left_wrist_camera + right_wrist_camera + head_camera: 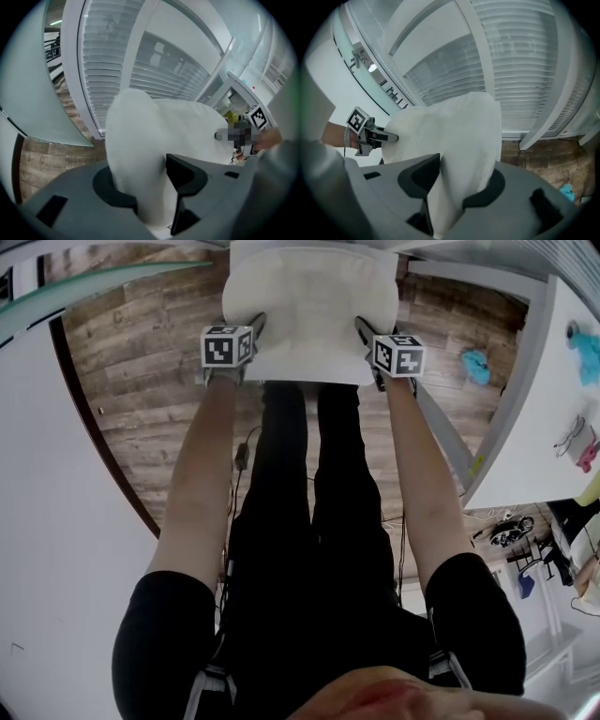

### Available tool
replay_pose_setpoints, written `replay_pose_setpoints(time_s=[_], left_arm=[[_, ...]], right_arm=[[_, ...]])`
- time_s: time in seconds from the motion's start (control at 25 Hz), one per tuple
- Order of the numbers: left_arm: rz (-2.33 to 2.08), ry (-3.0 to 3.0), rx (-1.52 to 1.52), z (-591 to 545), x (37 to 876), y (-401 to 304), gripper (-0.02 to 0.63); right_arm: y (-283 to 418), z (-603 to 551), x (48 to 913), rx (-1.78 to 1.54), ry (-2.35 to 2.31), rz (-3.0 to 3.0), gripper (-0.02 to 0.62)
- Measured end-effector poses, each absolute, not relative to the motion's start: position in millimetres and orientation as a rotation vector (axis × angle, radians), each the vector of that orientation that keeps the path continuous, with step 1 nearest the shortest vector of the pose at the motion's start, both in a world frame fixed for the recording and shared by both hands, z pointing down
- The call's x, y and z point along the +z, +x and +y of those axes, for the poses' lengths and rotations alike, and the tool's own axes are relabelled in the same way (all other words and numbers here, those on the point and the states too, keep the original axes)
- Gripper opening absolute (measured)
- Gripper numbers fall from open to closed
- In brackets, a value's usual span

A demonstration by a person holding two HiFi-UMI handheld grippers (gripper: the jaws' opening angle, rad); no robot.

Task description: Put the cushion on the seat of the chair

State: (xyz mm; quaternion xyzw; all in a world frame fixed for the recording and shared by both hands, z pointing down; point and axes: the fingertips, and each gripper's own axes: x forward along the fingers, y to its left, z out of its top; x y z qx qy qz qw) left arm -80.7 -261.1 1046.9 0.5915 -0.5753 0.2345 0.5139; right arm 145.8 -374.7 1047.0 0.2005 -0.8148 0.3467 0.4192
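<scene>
Out front, left tongs (253, 326) and right tongs (364, 329) each clamp a cushion (309, 296) edge; an uneven let-go could slide it off the unseen seat.

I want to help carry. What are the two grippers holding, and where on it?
The cushion: the left gripper grips its left edge, the right gripper its right edge.
</scene>
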Motion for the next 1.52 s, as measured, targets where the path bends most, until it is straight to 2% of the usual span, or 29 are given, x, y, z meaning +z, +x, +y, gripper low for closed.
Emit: replay_pose_setpoints(time_s=[0.12,0.28,0.4,0.52,0.64,0.88,1.52], left_arm=[[-1.395,1.393,0.566,-258,1052,-86,0.224],[-1.401,1.388,0.560,-257,1055,-87,0.234],[-1.430,1.360,0.578,-255,1057,-95,0.282],[-1.471,1.324,0.615,-251,1056,-106,0.333],[-1.510,1.298,0.629,-246,1050,-117,0.353],[-1.546,1.371,0.577,-254,1001,-118,0.353],[-1.550,1.503,0.457,-270,824,-70,0.351]], right_arm=[[152,-377,1054,0.871,0.528,-2.004,0.184],[161,-380,1060,0.863,0.583,-1.956,0.256],[168,-383,1063,0.844,0.610,-1.921,0.308],[174,-388,1059,0.826,0.628,-1.905,0.313],[179,-392,1050,0.815,0.651,-1.902,0.314],[172,-400,1008,0.797,0.692,-1.959,0.314],[126,-380,829,0.764,0.649,-2.109,0.313]])
